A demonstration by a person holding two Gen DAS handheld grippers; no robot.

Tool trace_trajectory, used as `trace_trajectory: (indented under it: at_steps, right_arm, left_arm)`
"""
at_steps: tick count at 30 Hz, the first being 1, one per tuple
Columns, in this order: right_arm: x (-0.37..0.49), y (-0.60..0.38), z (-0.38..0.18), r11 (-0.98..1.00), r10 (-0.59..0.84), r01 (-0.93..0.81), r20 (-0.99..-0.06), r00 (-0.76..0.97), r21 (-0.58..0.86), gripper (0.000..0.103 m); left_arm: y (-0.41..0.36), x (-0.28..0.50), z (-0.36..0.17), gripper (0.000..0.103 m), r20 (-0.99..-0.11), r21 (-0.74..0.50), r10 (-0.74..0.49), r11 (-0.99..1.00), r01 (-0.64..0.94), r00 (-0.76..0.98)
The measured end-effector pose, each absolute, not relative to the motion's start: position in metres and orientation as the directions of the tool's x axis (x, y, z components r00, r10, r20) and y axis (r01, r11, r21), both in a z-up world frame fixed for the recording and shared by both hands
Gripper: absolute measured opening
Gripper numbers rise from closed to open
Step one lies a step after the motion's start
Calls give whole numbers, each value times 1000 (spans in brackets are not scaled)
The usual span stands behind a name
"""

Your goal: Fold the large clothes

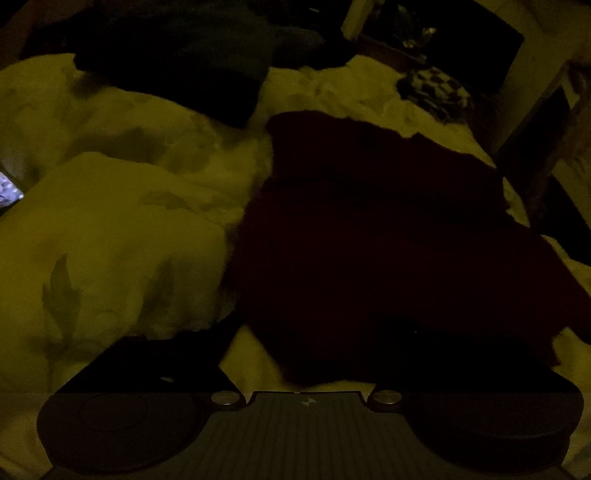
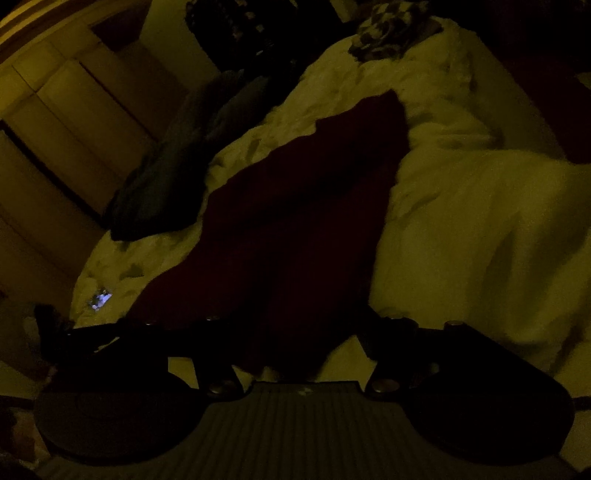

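A dark red garment (image 1: 369, 229) lies spread on a pale duvet (image 1: 110, 240); its near edge reaches down between the fingers of my left gripper (image 1: 303, 354). That gripper stands open, with a strip of duvet showing between its left finger (image 1: 166, 354) and the cloth. In the right wrist view the same garment (image 2: 295, 206) runs up and away as a long tapering shape over the duvet (image 2: 480, 221). Its near end lies between the fingers of my right gripper (image 2: 299, 354), which is open, with duvet showing beside the right finger. The scene is very dim.
A dark heap of clothes (image 1: 177, 59) sits at the far side of the bed. A black-and-white patterned cloth (image 1: 436, 88) (image 2: 388, 29) lies near the far corner. A grey cushion (image 2: 177, 166) and a lit phone screen (image 2: 99, 299) rest by the bed's left edge, beside wooden doors (image 2: 55, 110).
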State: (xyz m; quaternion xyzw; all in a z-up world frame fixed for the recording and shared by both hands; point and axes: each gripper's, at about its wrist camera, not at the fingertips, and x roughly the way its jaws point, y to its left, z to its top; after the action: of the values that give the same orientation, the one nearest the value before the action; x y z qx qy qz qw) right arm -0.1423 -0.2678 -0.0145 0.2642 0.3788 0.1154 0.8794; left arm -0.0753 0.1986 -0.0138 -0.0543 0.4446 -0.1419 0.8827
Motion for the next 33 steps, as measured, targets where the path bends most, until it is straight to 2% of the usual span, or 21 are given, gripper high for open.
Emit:
trace_trajectory:
  at_steps: [4,6,7,13,16,17,18,21,25,33]
  right_arm:
    - [-139,-263,-18,811,448,-35,-582,679,583,61]
    - [-135,-265,-23,797,457,-27,-573,680,604,49]
    - [-134,-266,-26,794,457,-20,-576,678,607,39]
    - [-129,-267,-30,774,478,-27,-556,680,633,28]
    - [-129,-269,-31,764,482,-26,-543,688,645,20]
    - [-129,-270,-31,760,485,-27,-538,689,649,19]
    - [-129,-269,-31,759,486,-29,-536,690,651,18]
    - [-128,-270,-28,755,490,-33,-531,692,655,17]
    - [-127,-274,-24,708,529,-49,-483,698,705,16]
    - [-107,-285,-12,648,582,-77,-427,692,758,15]
  left_arm:
    - [207,-73,-13,103,-759,-277,-322,946,167,566]
    - [211,-71,-16,101,-749,-317,-335,939,136,571]
    - [212,-71,-16,100,-741,-328,-340,936,130,579]
    - [209,-68,-9,91,-716,-329,-342,934,137,609]
    - [210,-66,-5,83,-704,-337,-347,931,139,619]
    - [210,-67,-3,73,-695,-344,-357,927,148,624]
    - [209,-67,-1,68,-684,-353,-367,923,154,630]
    - [209,-66,5,65,-656,-391,-406,904,174,637]
    - [209,-58,3,65,-635,-463,-468,867,183,615]
    - [205,-38,-3,65,-630,-524,-520,833,179,577]
